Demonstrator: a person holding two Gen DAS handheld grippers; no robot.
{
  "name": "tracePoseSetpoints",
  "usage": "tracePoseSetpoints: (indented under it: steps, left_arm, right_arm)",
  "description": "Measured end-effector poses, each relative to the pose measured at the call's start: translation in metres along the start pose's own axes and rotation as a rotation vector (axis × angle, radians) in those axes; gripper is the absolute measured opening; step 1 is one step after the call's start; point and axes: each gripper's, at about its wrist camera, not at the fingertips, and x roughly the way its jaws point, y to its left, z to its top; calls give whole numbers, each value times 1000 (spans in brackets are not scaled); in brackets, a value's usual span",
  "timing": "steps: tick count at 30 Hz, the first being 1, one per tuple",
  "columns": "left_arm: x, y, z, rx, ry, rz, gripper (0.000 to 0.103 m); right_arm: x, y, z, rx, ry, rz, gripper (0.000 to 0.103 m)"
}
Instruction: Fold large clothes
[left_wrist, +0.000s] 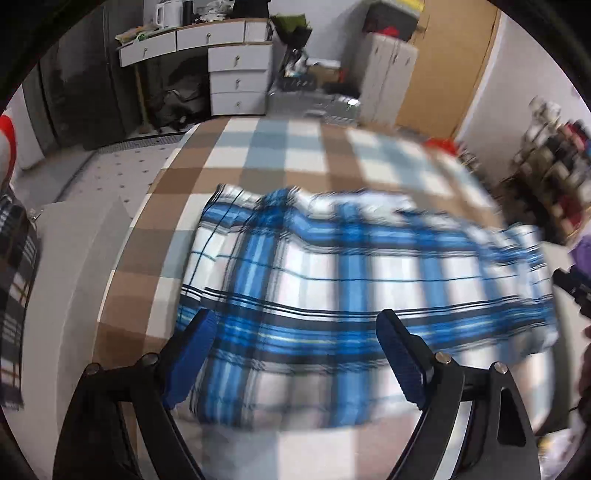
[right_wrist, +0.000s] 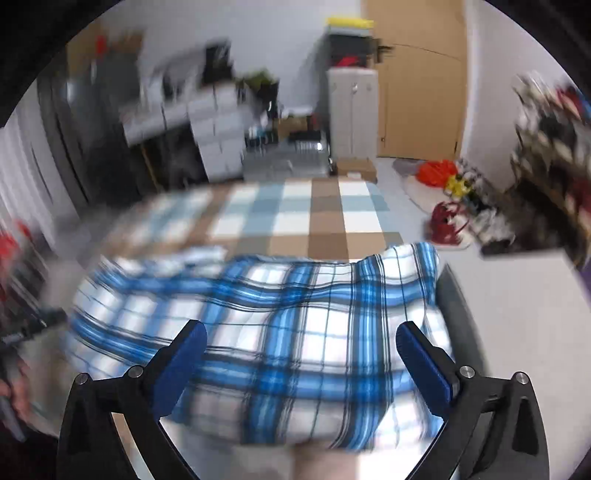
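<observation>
A blue, white and black plaid garment (left_wrist: 332, 288) lies folded across a bed with a brown, white and pale-blue checked cover (left_wrist: 258, 147). My left gripper (left_wrist: 295, 325) hovers above its near part, blue pads wide apart, nothing pinched between them. In the right wrist view the same plaid garment (right_wrist: 280, 332) spreads under my right gripper (right_wrist: 301, 332), which is also open and holds nothing. The bed cover (right_wrist: 295, 218) shows beyond the cloth. Both views are motion-blurred.
A white drawer desk (left_wrist: 236, 74) and a grey cabinet (left_wrist: 388, 74) stand past the bed's far end. Another dark checked cloth (left_wrist: 14, 288) hangs at the far left. Orange and red items (right_wrist: 439, 171) lie on the floor to the right, beside cluttered shelves (right_wrist: 546, 155).
</observation>
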Motion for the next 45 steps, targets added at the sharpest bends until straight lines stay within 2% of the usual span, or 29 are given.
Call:
tracePoseSetpoints:
  steps: [1, 2, 5, 7, 8, 9, 11, 13, 17, 19, 21, 23, 26, 27, 29, 32, 33, 34, 37, 40, 43, 45]
  left_arm:
    - [11, 6, -4, -8, 13, 4, 85]
    - [19, 13, -9, -26, 39, -24, 85]
    - [31, 28, -16, -28, 54, -30, 85]
    - [35, 28, -19, -3, 78, -20, 85]
    - [38, 28, -21, 1, 94, -25, 85]
    - [38, 28, -23, 2, 106, -31, 85]
    - [36, 30, -26, 9, 114, -37, 85]
    - [33, 30, -28, 7, 111, -38, 85]
    - [33, 28, -28, 20, 111, -32, 86]
    - [38, 28, -27, 25, 112, -26, 86]
    - [38, 28, -27, 30, 109, -25, 86]
    - [38, 28, -28, 34, 101, -27, 86]
    - [38, 31, -27, 41, 103, -31, 86]
    - [38, 33, -27, 40, 104, -29, 86]
    - [37, 37, -26, 31, 103, -35, 86]
    - [37, 38, -25, 36, 100, -40, 86]
    - [38, 38, -26, 39, 102, -39, 86]
    - [37, 38, -26, 39, 103, -38, 86]
    - [36, 39, -26, 27, 109, -38, 86]
    - [38, 43, -24, 13, 113, -32, 86]
    - [38, 46, -24, 9, 113, -45, 86]
    - [38, 48, -24, 24, 120, -43, 86]
  right_arm:
    - [18, -3, 0, 6, 49, -6, 103]
    - [37, -7, -2, 4, 111, -3, 103]
    - [74, -28, -26, -3, 247, -37, 102]
    - [94, -43, -44, 17, 335, 37, 103]
    - [94, -50, -55, 32, 345, 55, 103]
    - [94, -50, -54, 19, 318, 51, 103]
    - [97, -53, -52, 32, 356, 48, 103]
    - [92, -51, -40, 43, 341, 12, 102]
    - [55, -16, -2, 10, 176, 101, 103]
    - [51, 11, 10, -21, 159, 142, 103]
    - [62, 47, 15, -80, 178, 170, 103]
    - [85, 78, 10, -151, 230, 136, 103]
    - [125, 95, -4, -186, 307, 84, 103]
    - [143, 95, -14, -161, 329, 77, 102]
    - [144, 96, -15, -131, 287, 80, 103]
    - [140, 93, -11, -129, 332, 75, 103]
    - [135, 93, -6, -122, 336, 74, 100]
    - [128, 95, 2, -106, 318, 79, 90]
    - [100, 120, 28, -92, 252, 181, 90]
    - [96, 165, 44, -137, 243, 247, 91]
    - [126, 204, 43, -167, 319, 254, 91]
    - [157, 224, 27, -211, 410, 175, 93]
